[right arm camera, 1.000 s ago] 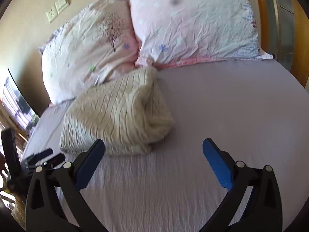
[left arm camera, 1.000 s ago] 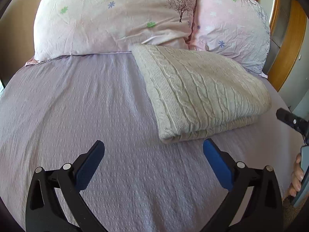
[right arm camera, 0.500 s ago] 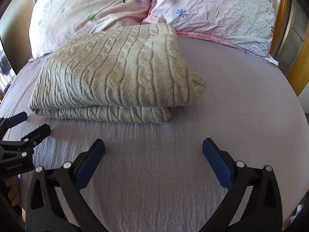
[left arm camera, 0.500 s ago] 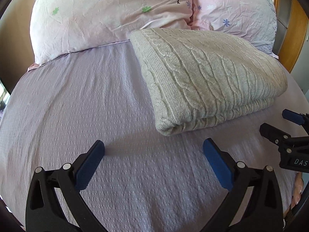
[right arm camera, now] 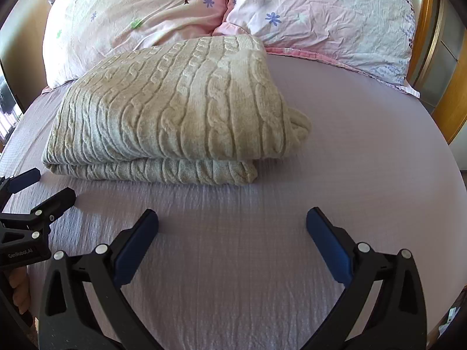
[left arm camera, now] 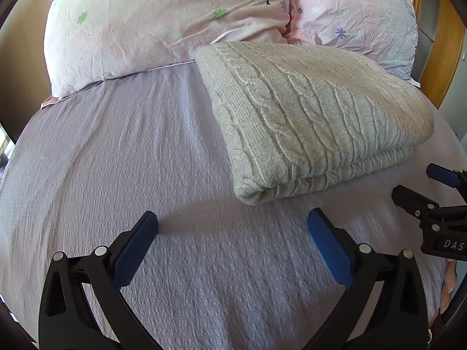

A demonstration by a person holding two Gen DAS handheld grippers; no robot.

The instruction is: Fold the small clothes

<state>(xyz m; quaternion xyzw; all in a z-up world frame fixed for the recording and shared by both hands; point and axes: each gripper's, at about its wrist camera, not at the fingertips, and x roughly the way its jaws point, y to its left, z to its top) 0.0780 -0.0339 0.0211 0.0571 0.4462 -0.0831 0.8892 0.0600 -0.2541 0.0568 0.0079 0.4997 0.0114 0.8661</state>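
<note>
A beige cable-knit sweater [left arm camera: 315, 119] lies folded on the lilac bed sheet [left arm camera: 122, 151], its far edge against the pillows. It also shows in the right wrist view [right arm camera: 175, 110], folded in layers. My left gripper [left arm camera: 233, 221] is open and empty, just short of the sweater's near left corner. My right gripper [right arm camera: 232, 221] is open and empty, in front of the sweater's near edge. Each gripper shows at the side of the other's view: the right one [left arm camera: 429, 186] and the left one [right arm camera: 43, 188].
Two pink flowered pillows [left arm camera: 163, 20] [right arm camera: 327, 20] lean at the head of the bed. A wooden headboard frame [left arm camera: 449, 46] stands at the right. The sheet [right arm camera: 364, 151] stretches bare to the right of the sweater.
Both grippers have moved closer to the sweater. The right gripper has swung round to face its near edge. The sweater has not moved.
</note>
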